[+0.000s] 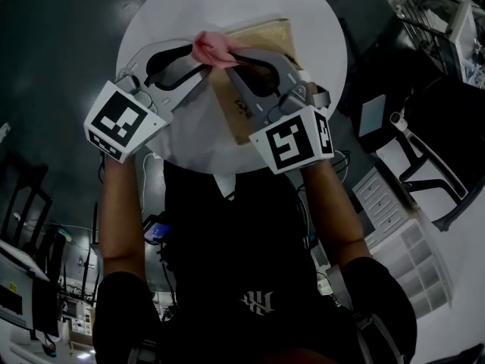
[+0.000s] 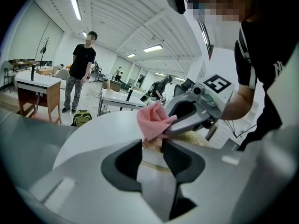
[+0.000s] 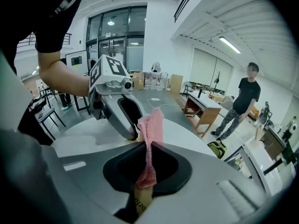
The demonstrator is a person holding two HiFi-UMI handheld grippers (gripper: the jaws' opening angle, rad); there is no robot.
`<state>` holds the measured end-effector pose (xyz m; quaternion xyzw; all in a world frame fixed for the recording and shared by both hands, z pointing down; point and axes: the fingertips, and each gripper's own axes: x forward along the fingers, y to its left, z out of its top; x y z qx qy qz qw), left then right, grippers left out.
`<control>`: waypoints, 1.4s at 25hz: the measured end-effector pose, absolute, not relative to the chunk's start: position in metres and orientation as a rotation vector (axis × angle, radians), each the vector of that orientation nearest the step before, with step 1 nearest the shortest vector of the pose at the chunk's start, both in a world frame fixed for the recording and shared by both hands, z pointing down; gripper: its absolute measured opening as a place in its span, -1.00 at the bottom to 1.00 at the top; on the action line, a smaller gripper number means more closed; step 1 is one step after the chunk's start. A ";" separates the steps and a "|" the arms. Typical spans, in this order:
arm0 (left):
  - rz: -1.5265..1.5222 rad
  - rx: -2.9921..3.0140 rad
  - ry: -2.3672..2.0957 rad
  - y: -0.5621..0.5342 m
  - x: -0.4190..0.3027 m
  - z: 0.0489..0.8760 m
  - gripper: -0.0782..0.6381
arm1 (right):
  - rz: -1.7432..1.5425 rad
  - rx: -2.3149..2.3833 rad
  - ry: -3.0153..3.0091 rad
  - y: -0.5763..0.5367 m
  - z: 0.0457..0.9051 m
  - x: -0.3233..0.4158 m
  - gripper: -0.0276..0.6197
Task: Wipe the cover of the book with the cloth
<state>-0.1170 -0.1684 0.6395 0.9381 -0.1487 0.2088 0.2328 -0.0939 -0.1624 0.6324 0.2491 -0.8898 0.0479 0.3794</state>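
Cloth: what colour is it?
The cloth is pink, with a netted weave; clearest in the right gripper view.

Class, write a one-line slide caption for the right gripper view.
Right gripper pinches a pink cloth over the book on a round table.

The book (image 1: 265,38) lies half hidden under the right tongs (image 1: 228,58) and the pink cloth (image 1: 212,48) — its cover print is too small to read.
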 end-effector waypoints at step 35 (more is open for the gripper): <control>0.682 2.538 -0.481 -0.164 -0.119 0.632 -0.40 | 0.167 0.947 -2.227 -0.182 0.571 0.002 -0.84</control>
